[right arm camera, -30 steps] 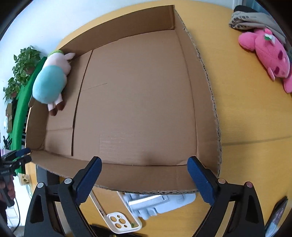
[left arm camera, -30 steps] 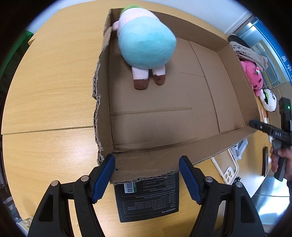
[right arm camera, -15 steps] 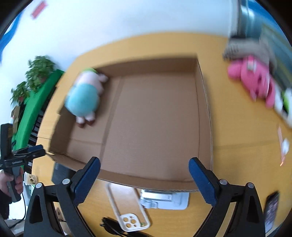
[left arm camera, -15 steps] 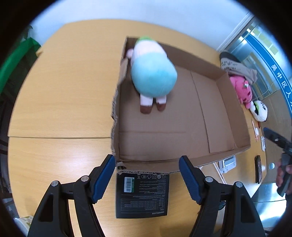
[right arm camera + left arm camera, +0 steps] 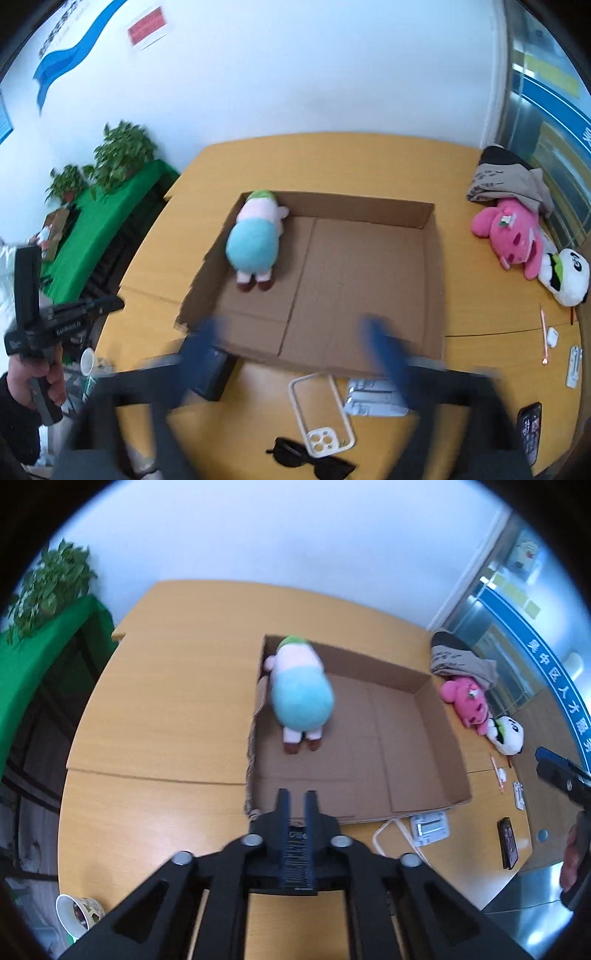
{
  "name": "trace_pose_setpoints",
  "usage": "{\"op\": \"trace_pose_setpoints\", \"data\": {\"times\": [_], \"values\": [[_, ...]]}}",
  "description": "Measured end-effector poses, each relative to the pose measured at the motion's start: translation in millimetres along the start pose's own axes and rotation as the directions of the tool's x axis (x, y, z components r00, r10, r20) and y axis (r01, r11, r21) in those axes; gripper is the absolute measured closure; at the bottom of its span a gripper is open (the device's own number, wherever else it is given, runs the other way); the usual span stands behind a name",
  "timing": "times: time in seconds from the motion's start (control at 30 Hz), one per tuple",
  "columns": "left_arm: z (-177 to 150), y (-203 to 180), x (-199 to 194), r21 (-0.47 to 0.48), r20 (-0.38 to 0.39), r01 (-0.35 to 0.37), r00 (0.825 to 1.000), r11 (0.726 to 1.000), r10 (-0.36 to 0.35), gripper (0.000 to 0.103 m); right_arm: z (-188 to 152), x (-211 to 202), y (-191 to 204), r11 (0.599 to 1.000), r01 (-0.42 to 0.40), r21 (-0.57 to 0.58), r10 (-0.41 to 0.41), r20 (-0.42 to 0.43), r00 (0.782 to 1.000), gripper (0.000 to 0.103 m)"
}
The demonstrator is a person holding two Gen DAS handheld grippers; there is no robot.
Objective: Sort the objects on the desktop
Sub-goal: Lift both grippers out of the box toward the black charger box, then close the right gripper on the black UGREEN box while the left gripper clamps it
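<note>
A shallow cardboard box (image 5: 417,686) (image 5: 432,258) lies on the wooden table. In its far left corner lies a blue and pink plush (image 5: 301,698) (image 5: 255,243). My left gripper (image 5: 297,801) hangs high above the box's near edge. Its jaws are closing, only a narrow gap is left, and nothing is between them. My right gripper (image 5: 295,339) is blurred by motion; its blue fingers (image 5: 382,345) stand wide apart and empty over the box's near wall. A pink plush (image 5: 513,236) and a panda plush (image 5: 565,277) lie to the right of the box.
Near the table's front lie a white phone case (image 5: 321,417), sunglasses (image 5: 310,458), a black packet (image 5: 210,373), a white stand (image 5: 373,398), a phone (image 5: 530,424), a pen (image 5: 543,332) and a paper cup (image 5: 77,912). A folded garment (image 5: 506,177) lies at the far right.
Both grippers have risen and tilted up, so the whole table and the wall now show. The left jaws have come nearly together. The right view has become blurred.
</note>
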State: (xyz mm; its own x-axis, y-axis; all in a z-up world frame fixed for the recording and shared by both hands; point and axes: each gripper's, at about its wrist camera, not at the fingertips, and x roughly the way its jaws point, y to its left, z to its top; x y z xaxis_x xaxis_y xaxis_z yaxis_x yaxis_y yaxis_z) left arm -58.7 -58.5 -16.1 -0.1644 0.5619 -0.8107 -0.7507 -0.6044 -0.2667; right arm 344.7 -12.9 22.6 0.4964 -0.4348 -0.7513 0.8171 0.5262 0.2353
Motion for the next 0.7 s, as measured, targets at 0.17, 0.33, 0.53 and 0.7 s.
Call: {"op": "trace_pose_setpoints", "data": {"times": [0.17,0.33,0.53,0.7], "values": [[-5,-12,-6,-0.003,0.026,-0.008,1.000,1.000,0.009,0.029,-13,-3,8,1.000,-0.022,-0.014,0.022,0.008,1.000,0.002],[-16,-20,-1,-0.025,-0.019,0.019,1.000,1.000,-0.020,0.055,-30,-2,-17,0.976,0.041,0.216,-0.057,0.066,0.996,0.002],[-37,-32,24,-0.048,-0.138,-0.004,0.990,0.999,-0.003,0.083,-69,15,-30,0.961,-0.105,0.255,0.100,0.034,0.994,0.002],[-52,-40,48,-0.071,-0.220,-0.029,0.975,0.997,0.012,0.050,-111,60,-39,0.882,-0.099,0.462,0.122,-0.021,0.992,0.002]]}}
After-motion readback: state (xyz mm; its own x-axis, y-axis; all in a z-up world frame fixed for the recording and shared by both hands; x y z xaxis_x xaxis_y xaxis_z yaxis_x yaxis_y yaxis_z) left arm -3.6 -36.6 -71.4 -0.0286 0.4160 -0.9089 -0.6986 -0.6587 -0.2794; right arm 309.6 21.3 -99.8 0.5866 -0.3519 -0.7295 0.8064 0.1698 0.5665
